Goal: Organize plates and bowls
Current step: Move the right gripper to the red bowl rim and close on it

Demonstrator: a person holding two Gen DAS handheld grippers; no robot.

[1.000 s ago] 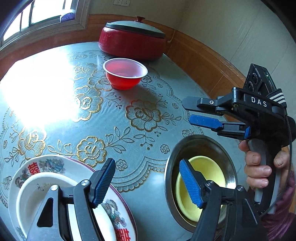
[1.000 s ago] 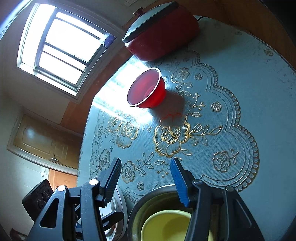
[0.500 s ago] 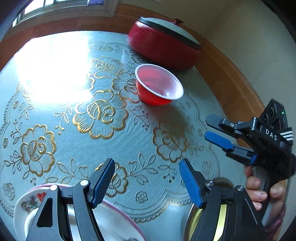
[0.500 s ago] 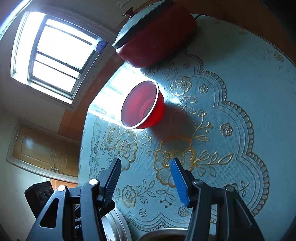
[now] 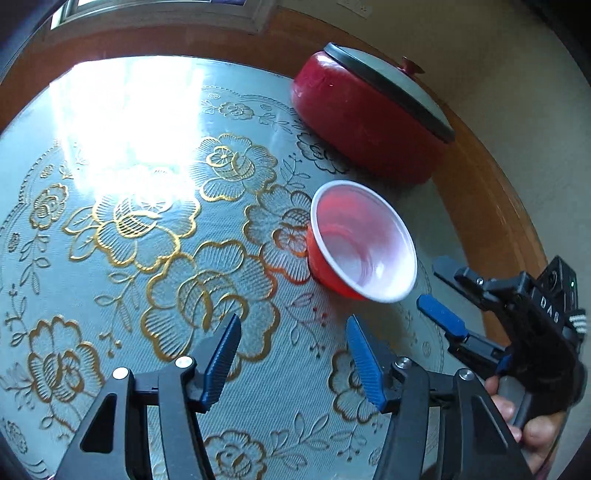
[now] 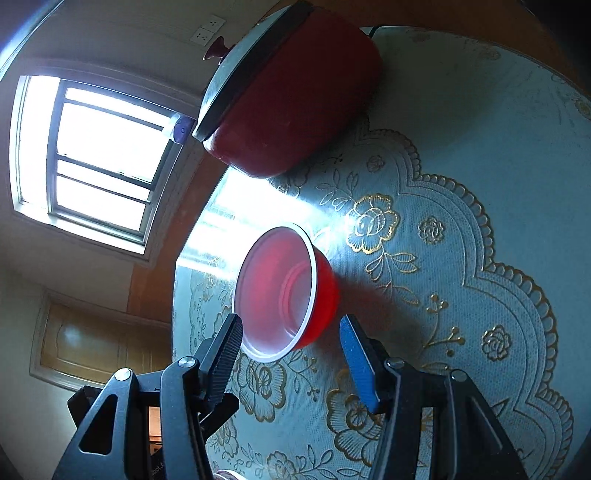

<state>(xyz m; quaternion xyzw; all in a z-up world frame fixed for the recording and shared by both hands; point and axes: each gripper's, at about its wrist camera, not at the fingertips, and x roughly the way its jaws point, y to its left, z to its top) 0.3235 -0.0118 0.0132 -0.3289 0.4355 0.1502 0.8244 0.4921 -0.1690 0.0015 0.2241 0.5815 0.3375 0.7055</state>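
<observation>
Jaws of both grippers stand apart with nothing between the pads. Left gripper: blue pads spread wide, positioned over the patterned desk cover, short of the red bowl and to its near left. Right gripper: pads spread wide, the red bowl seen directly ahead in the gap, its near rim lying just beyond the fingertips; contact cannot be confirmed in either view.

Reference landmark: red bowl. The bowl is a red plastic vessel with a white rim, mouth up, resting on the desk on the gold floral cover. In the left wrist view the right gripper appears just to the right of the bowl, fingertips near the rim, with the person's right hand on its handle at the lower right.

Beyond the bowl, a red pot with a grey lid and red knob sits on the desk near the far edge. The bowl and pot are close but apart. Strong glare from the window falls on the desk cover to the left of the bowl. A wooden wall panel runs behind the pot and along the right of the bowl. Wall sockets are visible above the pot in the right wrist view.
</observation>
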